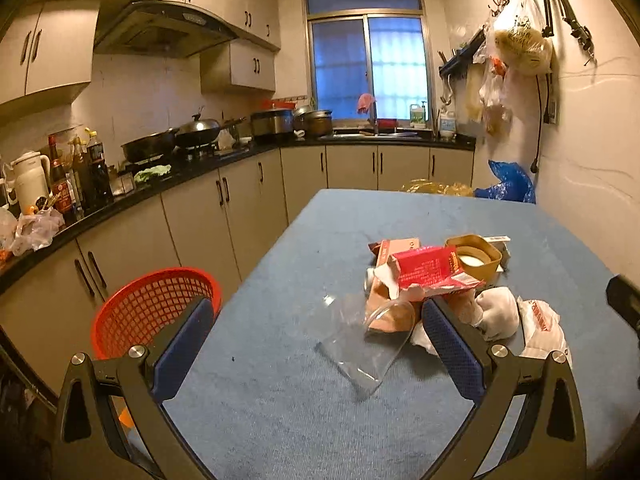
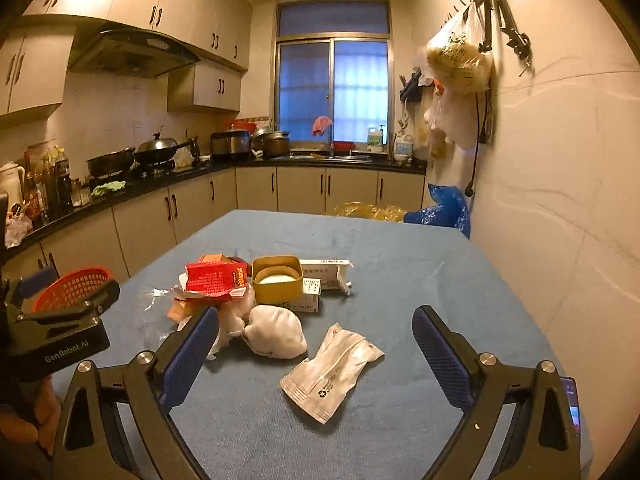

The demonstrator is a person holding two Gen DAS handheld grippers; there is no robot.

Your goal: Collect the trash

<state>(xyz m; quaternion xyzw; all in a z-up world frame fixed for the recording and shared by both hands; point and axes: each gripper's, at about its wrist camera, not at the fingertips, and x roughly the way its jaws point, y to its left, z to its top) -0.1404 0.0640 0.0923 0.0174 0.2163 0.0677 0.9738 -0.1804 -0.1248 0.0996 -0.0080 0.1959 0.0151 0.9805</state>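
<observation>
Both tongs hover spread wide over a blue-covered worktop (image 2: 400, 272), neither one pinching anything. In the left wrist view the left tongs (image 1: 316, 344) frame a clear plastic cup (image 1: 360, 344) lying on its side between the blue pads, not touching either; the right pad sits just in front of the trash heap at 1 o'clock. That heap holds a torn red carton (image 1: 430, 272), a yellow square tub (image 1: 476, 254) with something white inside, a crumpled white wad (image 1: 498, 316) and a white printed packet (image 1: 542, 330) at 3 o'clock. A red mesh basket (image 1: 156, 304) stands off the worktop's edge at 9 o'clock, just behind the left pad. In the right wrist view the right tongs (image 2: 316, 344) are open around a white foil pouch (image 2: 332, 368), which lies flat near the middle of the gap and apart from both pads. Beyond it at 11 o'clock rest the white wad (image 2: 276, 332), the red carton (image 2: 212, 278), the yellow tub (image 2: 277, 280) and a white box (image 2: 326, 274) just beside the tub. The body of the left tongs (image 2: 60, 332) shows at 9 o'clock, with the red basket (image 2: 72, 286) behind it. Kitchen cabinets, a stove with pans and a window fill the background
</observation>
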